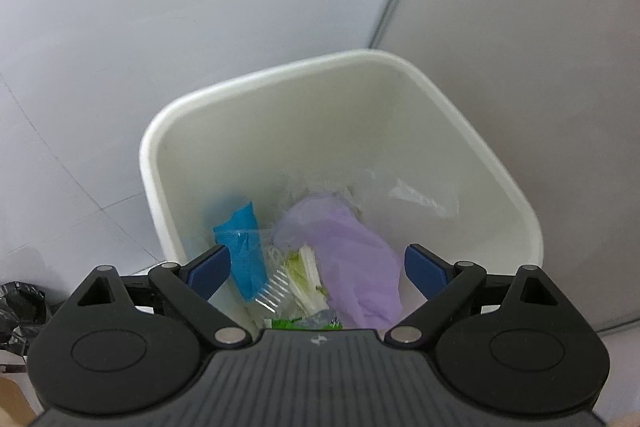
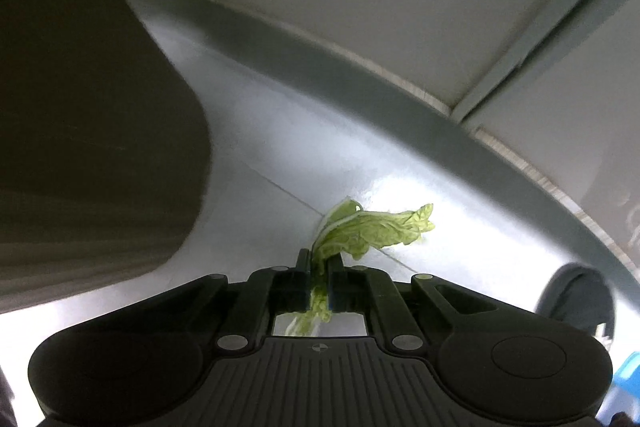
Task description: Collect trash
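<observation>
- Bin [image 1: 352,75] already holds part of the haul: a blue wrapper [image 1: 240,239], a purple bag [image 1: 352,259], clear plastic and a clear comb-like piece
- your left tongs [image 1: 316,267] hang spread wide over the bin's opening with nothing between them
- your right tongs [image 2: 319,281] are pressed together on a lettuce leaf [image 2: 372,231], pinched by its stem end just above the floor [image 2: 280,131]
- left to do, by my reading: carry that leaf to the bin and drop it; whether more litter remains, you cannot tell from here
</observation>
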Demonstrator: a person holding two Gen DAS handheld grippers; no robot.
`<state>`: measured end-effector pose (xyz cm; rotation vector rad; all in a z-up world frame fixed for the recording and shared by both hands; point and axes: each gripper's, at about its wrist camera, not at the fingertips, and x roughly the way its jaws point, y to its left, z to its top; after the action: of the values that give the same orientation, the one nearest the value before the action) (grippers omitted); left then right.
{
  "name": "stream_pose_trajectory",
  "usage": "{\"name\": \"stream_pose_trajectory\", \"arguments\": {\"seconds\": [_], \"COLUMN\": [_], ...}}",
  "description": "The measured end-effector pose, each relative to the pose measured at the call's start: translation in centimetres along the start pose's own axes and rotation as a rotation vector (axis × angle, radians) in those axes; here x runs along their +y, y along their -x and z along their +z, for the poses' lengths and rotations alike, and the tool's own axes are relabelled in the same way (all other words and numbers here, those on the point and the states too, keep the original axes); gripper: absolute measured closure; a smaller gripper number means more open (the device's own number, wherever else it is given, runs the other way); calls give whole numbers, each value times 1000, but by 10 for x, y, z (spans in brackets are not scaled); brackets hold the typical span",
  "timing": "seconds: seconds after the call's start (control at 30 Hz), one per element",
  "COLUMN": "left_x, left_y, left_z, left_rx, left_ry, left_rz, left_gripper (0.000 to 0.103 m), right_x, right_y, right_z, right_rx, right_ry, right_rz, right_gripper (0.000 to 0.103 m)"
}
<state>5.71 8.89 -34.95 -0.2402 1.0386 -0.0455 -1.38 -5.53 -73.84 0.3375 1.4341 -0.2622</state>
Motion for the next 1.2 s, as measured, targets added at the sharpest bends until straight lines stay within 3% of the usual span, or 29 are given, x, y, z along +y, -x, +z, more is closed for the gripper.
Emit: {"name": "stream_pose_trajectory", "arguments": {"seconds": [0.23, 0.5, 0.9, 1.2], "left_x": [6, -1, -8, -4], "left_y": [18, 45, 93, 134], "left_z": [10, 22, 30, 31], "left_rx": [-17, 7, 61, 95], "left_ry": [52, 36, 5, 2], "left_rz": [-14, -35, -24, -17], "left_gripper": [11, 11, 11, 11], "right_x": [10, 9, 25, 51], "right_y": [73, 180, 360, 497], "right_z": [3, 13, 12, 29], "right_rx": [-35, -104, -219, -354], "right_ry": [115, 197, 361, 412], "right_rz": [-1, 39, 144, 281], "right_gripper": [97, 97, 97, 97]}}
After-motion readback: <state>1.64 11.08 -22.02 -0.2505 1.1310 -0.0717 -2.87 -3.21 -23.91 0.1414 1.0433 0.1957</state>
